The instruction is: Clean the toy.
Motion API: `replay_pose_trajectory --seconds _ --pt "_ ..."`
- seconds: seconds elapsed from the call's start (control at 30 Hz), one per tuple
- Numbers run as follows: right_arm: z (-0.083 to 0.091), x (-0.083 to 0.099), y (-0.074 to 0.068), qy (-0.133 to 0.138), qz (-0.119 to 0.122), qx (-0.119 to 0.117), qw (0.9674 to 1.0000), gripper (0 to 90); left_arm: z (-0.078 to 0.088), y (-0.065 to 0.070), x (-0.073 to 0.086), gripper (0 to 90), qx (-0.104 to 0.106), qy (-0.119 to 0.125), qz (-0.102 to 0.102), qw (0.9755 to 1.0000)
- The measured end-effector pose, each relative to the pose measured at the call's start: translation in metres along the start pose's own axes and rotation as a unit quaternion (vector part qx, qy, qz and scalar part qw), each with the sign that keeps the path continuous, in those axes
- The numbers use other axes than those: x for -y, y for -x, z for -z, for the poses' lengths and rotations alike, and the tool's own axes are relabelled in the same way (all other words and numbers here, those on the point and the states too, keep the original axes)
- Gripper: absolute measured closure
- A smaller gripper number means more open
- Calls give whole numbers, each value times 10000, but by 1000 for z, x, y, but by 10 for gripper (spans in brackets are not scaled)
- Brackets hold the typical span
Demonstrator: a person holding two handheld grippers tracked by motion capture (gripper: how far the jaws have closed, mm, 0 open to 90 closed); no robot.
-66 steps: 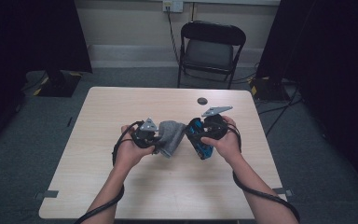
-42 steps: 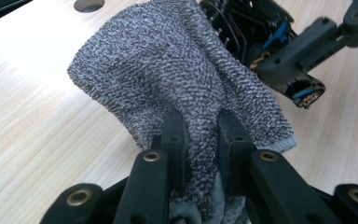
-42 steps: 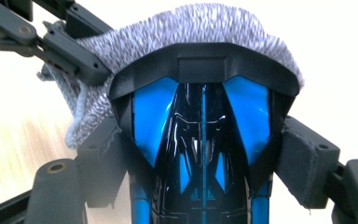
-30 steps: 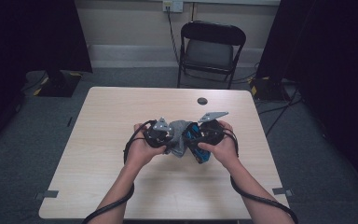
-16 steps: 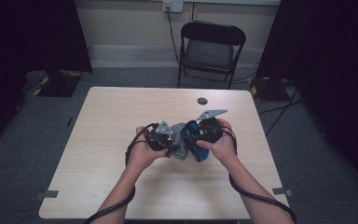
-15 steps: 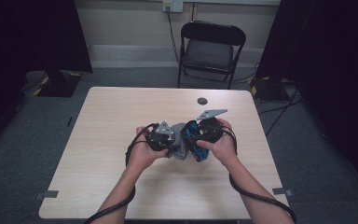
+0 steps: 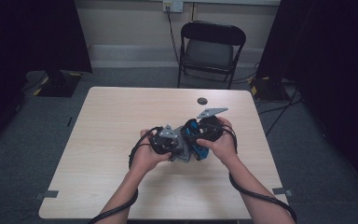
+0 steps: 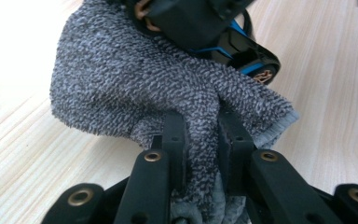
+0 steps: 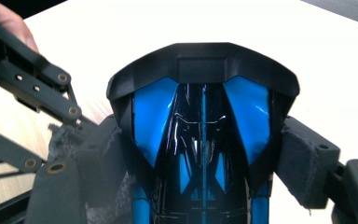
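Observation:
Over the middle of the wooden table (image 7: pixel 112 121) both hands meet. My left gripper (image 8: pixel 200 128) is shut on a grey terry cloth (image 8: pixel 158 79), whose fold is pinched between its black fingers (image 8: pixel 173 135). The cloth lies against a glossy blue and black toy car (image 8: pixel 249 58). My right gripper (image 9: pixel 203 158) is shut on that car (image 9: pixel 203 107), its padded fingers (image 9: pixel 303 158) clamping both sides. In the high view the left gripper (image 7: pixel 171 143), cloth (image 7: pixel 182 154), car (image 7: pixel 196 140) and right gripper (image 7: pixel 204 133) sit tight together. The left gripper's linkage (image 9: pixel 32 65) appears beside the car.
A small dark round disc (image 7: pixel 202 100) lies near the table's far edge. A black folding chair (image 7: pixel 212 46) stands behind the table. Cables trail from both grippers along the forearms. Dark curtains flank the room on both sides.
The two hands have come closer together and drifted slightly toward the near side; the cloth now presses against the car. Both grips are unchanged.

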State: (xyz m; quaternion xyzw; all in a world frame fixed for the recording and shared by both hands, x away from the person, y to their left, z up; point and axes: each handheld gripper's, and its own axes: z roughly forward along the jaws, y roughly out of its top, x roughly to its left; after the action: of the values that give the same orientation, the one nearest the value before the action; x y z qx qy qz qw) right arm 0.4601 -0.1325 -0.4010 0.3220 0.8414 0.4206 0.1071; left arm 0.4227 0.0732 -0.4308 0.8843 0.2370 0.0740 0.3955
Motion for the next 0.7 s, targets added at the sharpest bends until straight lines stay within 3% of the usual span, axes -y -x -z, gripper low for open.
replay_pose_trajectory --seconds 0.7 --pt "3 -9 4 39 -36 63 10000 252 -15 11 3 754 199 -153 -182 9995"
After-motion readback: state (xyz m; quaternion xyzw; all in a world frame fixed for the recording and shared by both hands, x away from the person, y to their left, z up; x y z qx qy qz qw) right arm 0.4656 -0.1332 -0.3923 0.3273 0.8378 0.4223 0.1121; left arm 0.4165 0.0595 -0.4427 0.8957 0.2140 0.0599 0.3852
